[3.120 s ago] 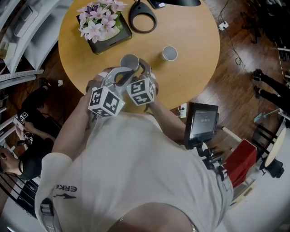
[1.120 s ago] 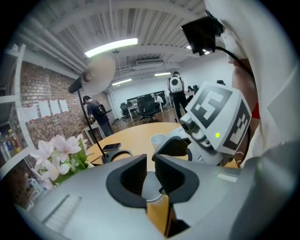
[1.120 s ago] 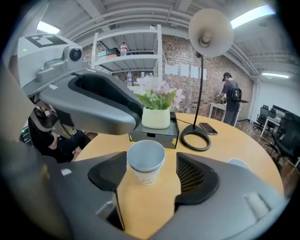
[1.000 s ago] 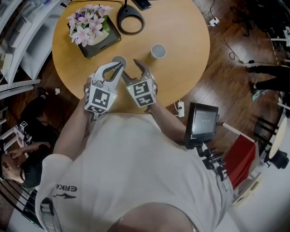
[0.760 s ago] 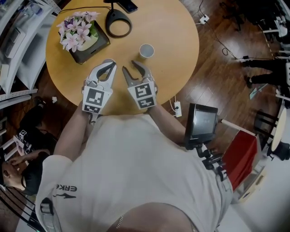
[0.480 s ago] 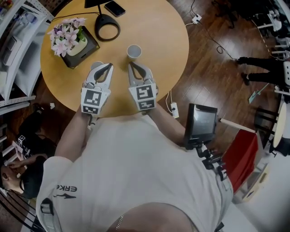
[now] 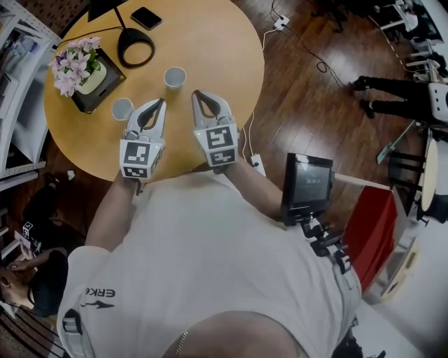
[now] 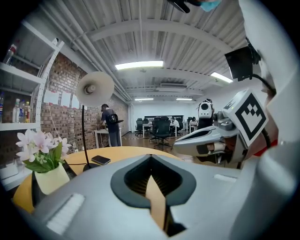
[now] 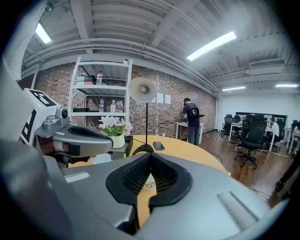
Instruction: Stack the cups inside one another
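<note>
We've got both cups upright on the round table [image 7: 224, 63]: long axis vertical, mouths up, not nested. The right cup [image 7: 175, 76] stands just ahead of the right gripper [image 7: 198, 96], betw. it and the lamp base [image 7: 135, 45]. In the right gripper view it shows small through the hollow behind the closed tips. The left cup [image 7: 122, 108] sits just beside the left gripper [image 7: 159, 104], on its outer side and near the flower pot [image 7: 77, 66]. The cups are apart, w/ the left gripper's tips roughly betw. them. Both grippers are clenched on nothing: tips meet, and only tabletop shows in the left one's hollow. They lie side by side pointing away from us across the table, touching neither cup. A phone [image 7: 147, 17] lies near the far edge.
</note>
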Demonstrator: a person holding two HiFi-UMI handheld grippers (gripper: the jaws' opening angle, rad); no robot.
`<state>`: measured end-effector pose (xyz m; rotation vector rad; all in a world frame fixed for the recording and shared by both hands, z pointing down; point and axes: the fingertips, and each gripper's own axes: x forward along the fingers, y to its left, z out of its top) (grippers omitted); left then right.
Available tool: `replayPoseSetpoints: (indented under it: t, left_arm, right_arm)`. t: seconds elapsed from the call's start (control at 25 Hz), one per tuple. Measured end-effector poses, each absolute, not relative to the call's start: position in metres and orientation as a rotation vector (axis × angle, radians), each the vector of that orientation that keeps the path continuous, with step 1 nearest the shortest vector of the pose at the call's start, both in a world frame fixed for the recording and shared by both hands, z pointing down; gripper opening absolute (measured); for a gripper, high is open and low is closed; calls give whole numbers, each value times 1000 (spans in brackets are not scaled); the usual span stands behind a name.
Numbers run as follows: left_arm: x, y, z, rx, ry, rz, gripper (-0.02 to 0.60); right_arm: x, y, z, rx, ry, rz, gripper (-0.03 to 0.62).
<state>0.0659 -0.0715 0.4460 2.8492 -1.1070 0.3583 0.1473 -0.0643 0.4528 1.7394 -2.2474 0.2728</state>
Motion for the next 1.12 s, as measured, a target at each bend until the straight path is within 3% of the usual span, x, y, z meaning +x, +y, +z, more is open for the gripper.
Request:
replayPoseSetpoints:
  t: [0.56,1.12]
  left_arm:
    - [64,-76,463,2780,-1094,325,2]
    - [84,-122,507,2476,-1482,468,2]
  right_arm:
    - [163,-56,469,1729,-2112,320,14]
    - [186,-117,523,1326,-2320,391,15]
